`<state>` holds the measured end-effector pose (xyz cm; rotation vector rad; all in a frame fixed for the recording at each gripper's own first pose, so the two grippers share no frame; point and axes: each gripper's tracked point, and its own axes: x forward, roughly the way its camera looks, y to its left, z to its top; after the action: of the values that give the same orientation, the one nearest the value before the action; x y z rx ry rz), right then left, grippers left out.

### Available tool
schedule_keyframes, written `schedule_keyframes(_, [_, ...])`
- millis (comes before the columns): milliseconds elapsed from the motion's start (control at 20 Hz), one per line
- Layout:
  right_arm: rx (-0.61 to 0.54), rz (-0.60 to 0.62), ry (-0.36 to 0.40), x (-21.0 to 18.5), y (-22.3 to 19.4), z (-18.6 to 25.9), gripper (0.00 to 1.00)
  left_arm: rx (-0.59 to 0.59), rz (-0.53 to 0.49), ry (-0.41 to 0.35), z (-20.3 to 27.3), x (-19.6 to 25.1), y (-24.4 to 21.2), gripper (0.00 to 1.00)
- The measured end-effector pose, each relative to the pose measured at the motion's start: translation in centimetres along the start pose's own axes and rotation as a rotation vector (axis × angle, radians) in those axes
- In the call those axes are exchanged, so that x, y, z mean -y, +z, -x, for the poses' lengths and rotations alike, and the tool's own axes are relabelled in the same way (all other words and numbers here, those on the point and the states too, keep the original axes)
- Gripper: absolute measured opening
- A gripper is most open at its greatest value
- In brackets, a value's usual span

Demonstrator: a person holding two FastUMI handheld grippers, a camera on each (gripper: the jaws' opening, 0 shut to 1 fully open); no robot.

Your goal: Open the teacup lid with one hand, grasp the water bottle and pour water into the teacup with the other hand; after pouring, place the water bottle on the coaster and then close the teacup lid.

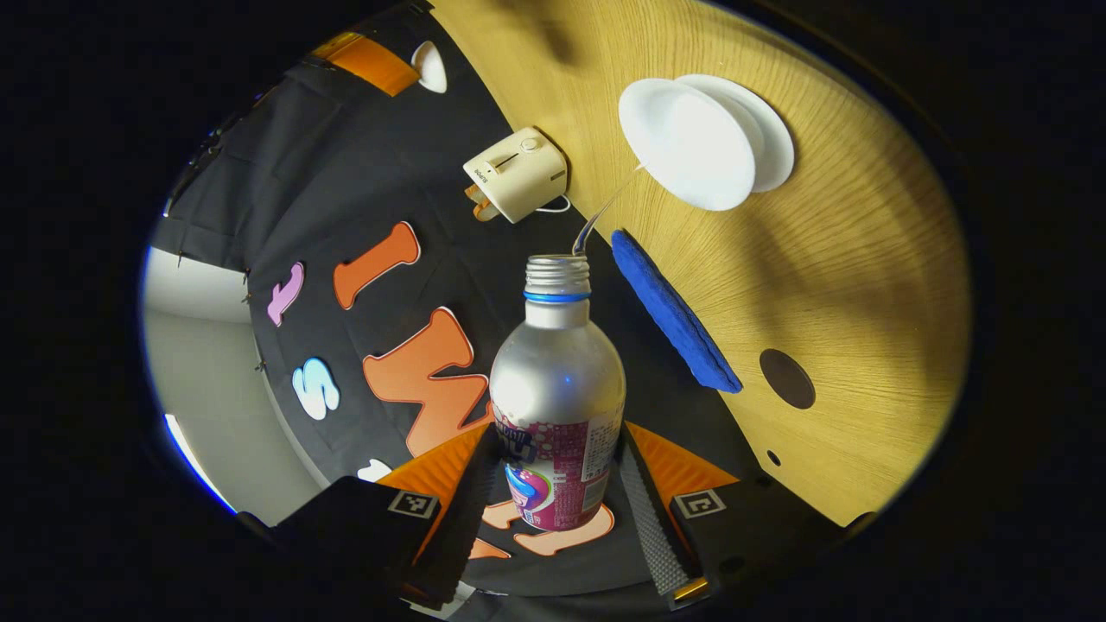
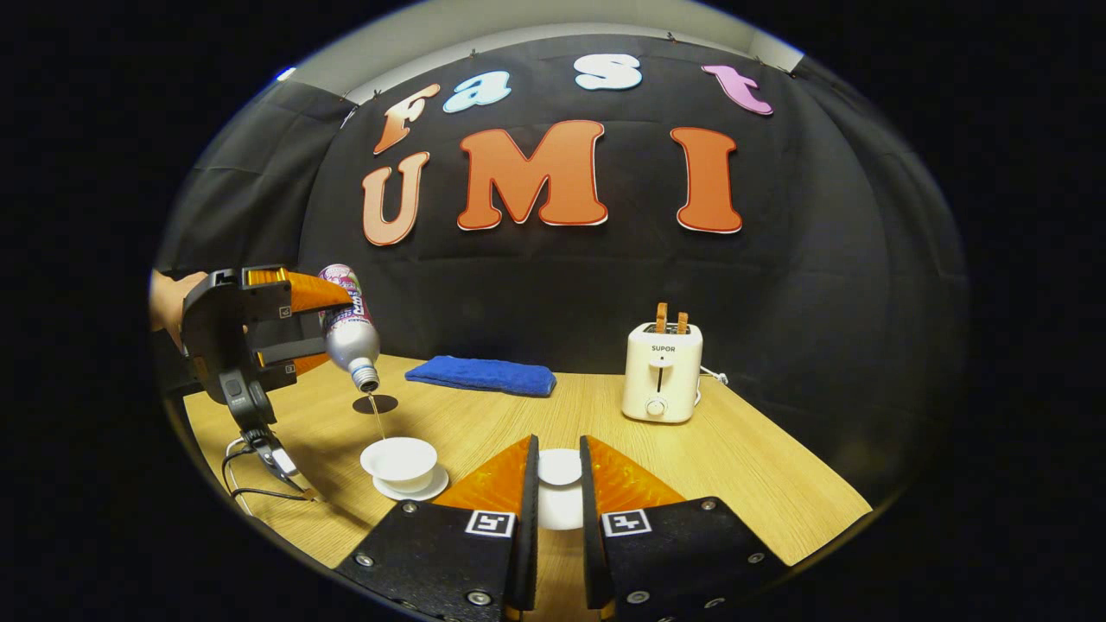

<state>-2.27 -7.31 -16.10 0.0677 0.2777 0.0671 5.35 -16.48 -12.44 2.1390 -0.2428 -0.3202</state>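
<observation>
A light wooden table (image 2: 708, 466) stands against the black booth wall. On it rest a white teacup (image 2: 399, 460) on its saucer (image 2: 413, 489) near the front left, a dark round coaster (image 2: 375, 403) behind it, a folded blue cloth (image 2: 481, 376) by the wall, and a cream toaster (image 2: 662, 371) at right.
</observation>
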Motion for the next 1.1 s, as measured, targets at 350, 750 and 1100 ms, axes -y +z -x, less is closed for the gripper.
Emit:
schedule_keyframes(350, [0.001, 0.0, 0.006, -0.4, 0.1, 0.0, 0.22, 0.024, -0.033, 0.009, 0.4, 0.7, 1.0, 0.82])
schedule_keyframes(750, [-0.003, -0.01, 0.02, -1.6, 0.3, -0.4, 0.22, 0.044, 0.036, 0.049, 0.6, 0.6, 1.4, 0.83])
schedule_keyframes(1100, [-0.013, 0.0, 0.043, -3.5, 0.8, -1.5, 0.22, 0.055, 0.164, 0.116, 0.7, -0.3, 0.7, 0.83])
